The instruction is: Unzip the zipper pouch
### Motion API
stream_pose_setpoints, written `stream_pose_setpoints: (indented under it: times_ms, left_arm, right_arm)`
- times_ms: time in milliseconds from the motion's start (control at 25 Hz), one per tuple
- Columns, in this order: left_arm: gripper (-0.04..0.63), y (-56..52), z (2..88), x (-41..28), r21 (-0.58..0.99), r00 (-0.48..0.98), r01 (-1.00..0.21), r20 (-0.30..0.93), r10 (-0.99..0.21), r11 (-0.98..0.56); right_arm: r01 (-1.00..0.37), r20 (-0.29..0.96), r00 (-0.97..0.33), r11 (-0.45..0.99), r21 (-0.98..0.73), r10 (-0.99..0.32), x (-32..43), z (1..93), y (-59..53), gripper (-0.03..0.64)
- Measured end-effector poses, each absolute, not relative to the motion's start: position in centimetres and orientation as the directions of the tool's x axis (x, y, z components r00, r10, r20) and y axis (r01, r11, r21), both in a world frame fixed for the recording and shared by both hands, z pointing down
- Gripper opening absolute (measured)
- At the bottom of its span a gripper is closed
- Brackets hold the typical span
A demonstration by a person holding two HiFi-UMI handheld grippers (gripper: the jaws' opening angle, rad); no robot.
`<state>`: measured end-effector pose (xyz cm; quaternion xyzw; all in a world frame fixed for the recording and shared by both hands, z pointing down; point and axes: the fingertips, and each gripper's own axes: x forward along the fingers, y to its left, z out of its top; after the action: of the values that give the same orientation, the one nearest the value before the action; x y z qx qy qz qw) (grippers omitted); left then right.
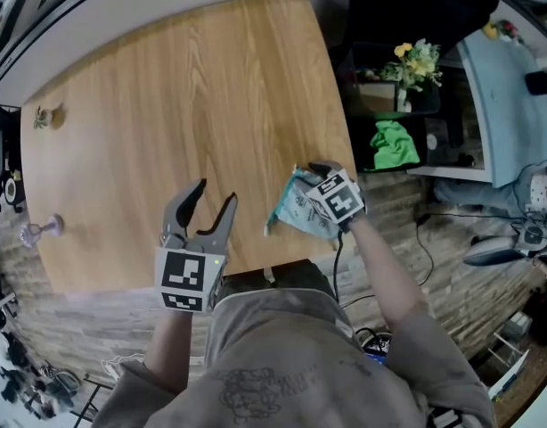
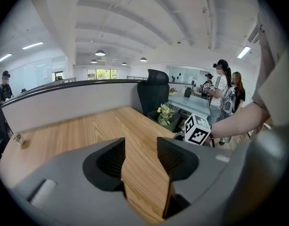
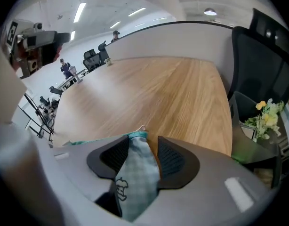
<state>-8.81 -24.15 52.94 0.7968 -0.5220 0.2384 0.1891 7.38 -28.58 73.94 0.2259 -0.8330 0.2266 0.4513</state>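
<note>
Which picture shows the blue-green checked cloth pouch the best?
The head view: most of the teal checked fabric pouch shows there, held by the right gripper. The right gripper view shows only a close strip pinched between its jaws. The left gripper view doesn't show it.

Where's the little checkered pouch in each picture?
Head view: right of centre, near the front edge of the table, the zipper pouch is pinched by the right gripper.
Left gripper view: not in it, as far as I can tell.
Right gripper view: bottom centre, between the jaws.
Shared landmark: the yellow flowers, off the table's right side in every view.
</note>
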Motion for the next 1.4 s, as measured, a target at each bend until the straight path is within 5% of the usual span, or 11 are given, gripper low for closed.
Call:
stream_pose_setpoints:
  times_ms: [520, 1080, 1400]
  left_arm:
    - [0.202, -23.1, 51.8, -8.7, 0.031, 0.339, -0.918, 0.574, -0.745, -0.395]
    - [0.202, -24.3, 42.7, -11.1, -0.051, 0.314, -0.926, 0.446, -0.838, -0.374]
    - [0.202, -23.6, 36.2, -10.5, -0.083, 0.347, -0.915, 0.335, -0.876, -0.394]
  right_arm:
    - [-0.568, 0.837, -0.511, 0.808, -0.158, -0.196, 7.6, 72.1, -28.4, 0.044]
    - [-0.593, 0.495, -0.691, 0.804, 0.028, -0.527, 5.2, 50.6, -29.2, 0.037]
    - [-0.607, 0.276, -0.741, 0.787, 0.112, -0.612, 5.4, 38.4, -28.5, 0.035]
